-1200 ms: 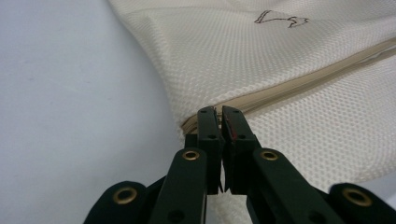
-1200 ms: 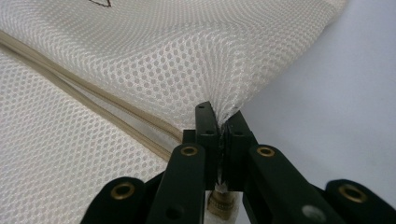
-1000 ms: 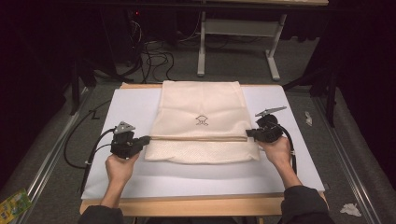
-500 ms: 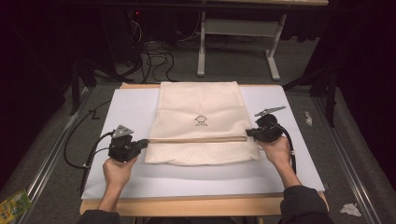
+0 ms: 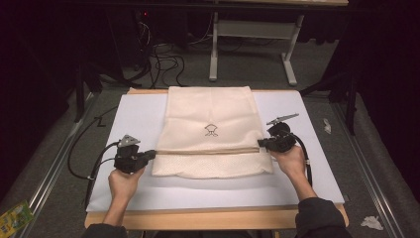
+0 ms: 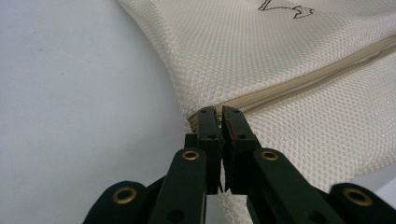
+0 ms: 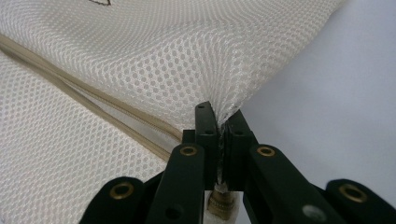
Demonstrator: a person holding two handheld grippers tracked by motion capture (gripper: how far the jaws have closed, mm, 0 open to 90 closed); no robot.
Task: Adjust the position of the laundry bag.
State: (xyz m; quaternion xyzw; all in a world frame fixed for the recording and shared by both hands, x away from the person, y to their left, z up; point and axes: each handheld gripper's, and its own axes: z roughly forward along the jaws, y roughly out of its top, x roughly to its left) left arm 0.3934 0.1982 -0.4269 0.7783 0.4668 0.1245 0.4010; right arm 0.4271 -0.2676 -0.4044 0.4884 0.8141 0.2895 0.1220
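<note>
A cream mesh bag (image 5: 213, 111) with a small dark logo (image 5: 212, 130) lies flat on the white mat (image 5: 317, 178). A tan zipper (image 5: 208, 151) runs across its near part. My left gripper (image 5: 152, 154) is shut on the bag's left edge at the zipper's end; in the left gripper view its tips (image 6: 219, 112) pinch the mesh (image 6: 289, 60) beside the zipper (image 6: 299, 84). At the right edge, my right gripper (image 5: 260, 144) is shut on the bag, and the mesh (image 7: 140, 56) rises into its tips (image 7: 223, 114).
The mat covers a wooden table (image 5: 218, 217). Black cables (image 5: 84, 158) trail off the left side. Beyond the table stand white desk legs (image 5: 214, 49) and more cables on the floor. A green packet (image 5: 12, 218) and crumpled paper (image 5: 370, 223) lie on the floor.
My left gripper has drawn slightly toward the person, and the bag's near edge has shifted with it. The right gripper has barely moved.
</note>
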